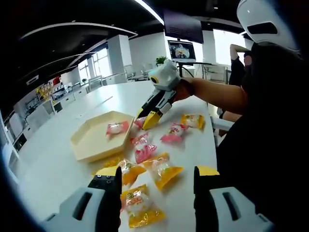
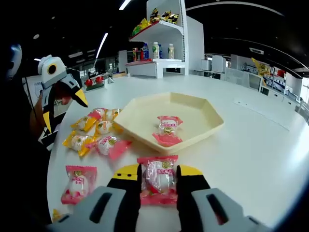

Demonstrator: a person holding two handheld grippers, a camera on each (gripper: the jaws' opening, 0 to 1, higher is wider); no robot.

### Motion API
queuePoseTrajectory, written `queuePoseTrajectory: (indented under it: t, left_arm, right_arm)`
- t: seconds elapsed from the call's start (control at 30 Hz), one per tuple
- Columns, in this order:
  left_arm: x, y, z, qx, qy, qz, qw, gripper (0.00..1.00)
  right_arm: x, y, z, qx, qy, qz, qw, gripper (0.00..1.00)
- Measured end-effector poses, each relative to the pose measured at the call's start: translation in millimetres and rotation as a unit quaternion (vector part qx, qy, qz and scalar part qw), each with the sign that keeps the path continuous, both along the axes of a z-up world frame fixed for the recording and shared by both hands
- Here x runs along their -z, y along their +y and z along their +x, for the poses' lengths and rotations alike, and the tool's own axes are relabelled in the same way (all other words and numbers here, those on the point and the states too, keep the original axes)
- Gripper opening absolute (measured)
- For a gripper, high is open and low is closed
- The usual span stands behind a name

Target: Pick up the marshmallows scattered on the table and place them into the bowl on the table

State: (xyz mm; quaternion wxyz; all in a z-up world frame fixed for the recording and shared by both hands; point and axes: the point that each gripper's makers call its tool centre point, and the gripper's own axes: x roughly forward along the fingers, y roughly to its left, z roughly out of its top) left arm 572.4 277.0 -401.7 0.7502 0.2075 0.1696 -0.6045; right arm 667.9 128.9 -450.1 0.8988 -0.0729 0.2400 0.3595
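Right gripper view showed our right gripper (image 2: 159,186) fingers closed around a pink marshmallow (image 2: 159,178) near the bowl (image 2: 203,126), left gripper (image 1: 157,181) fingers spread wide, holding nothing.

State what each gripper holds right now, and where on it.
The right gripper grips a pink-wrapped marshmallow packet across its middle, jaws on either side. The left gripper is open over the yellow packets, holding nothing.

Shelf bottles (image 2: 155,50) too small to identify; monitor (image 1: 181,50) picture blurred.
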Motion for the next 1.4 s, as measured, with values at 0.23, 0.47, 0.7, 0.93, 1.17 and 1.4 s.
queuePoseTrajectory:
  t: [0.23,0.47,0.7,0.93,1.17,1.4]
  left_arm:
    - [-0.5,-0.5,0.0,-0.001,0.000,0.000,1.0000,0.60]
    - [-0.9,-1.4,-0.1,-0.001,0.000,0.000,1.0000,0.60]
    - [-0.1,-2.2,-0.3,0.000,0.001,0.002,1.0000,0.60]
    - [1.2,-3.9,-1.3,0.003,0.001,0.004,1.0000,0.60]
    - [0.6,-4.4,-2.3,0.003,0.002,0.004,1.0000,0.60]
    - [2.0,-3.3,-2.8,0.002,0.002,0.008,1.0000,0.60]
  right_arm:
    - [0.1,-0.9,1.7,0.006,0.004,0.001,1.0000,0.23]
    - [0.5,-0.7,1.3,0.004,0.002,0.000,1.0000,0.22]
    - [0.6,-0.4,1.6,0.003,0.002,0.001,1.0000,0.22]
    - [0.6,0.0,1.6,-0.001,-0.007,-0.002,1.0000,0.22]
    - [-2.6,0.7,-0.5,-0.010,-0.019,-0.010,0.9997,0.22]
    - [-1.8,-1.3,0.8,-0.006,-0.019,-0.011,0.9997,0.22]
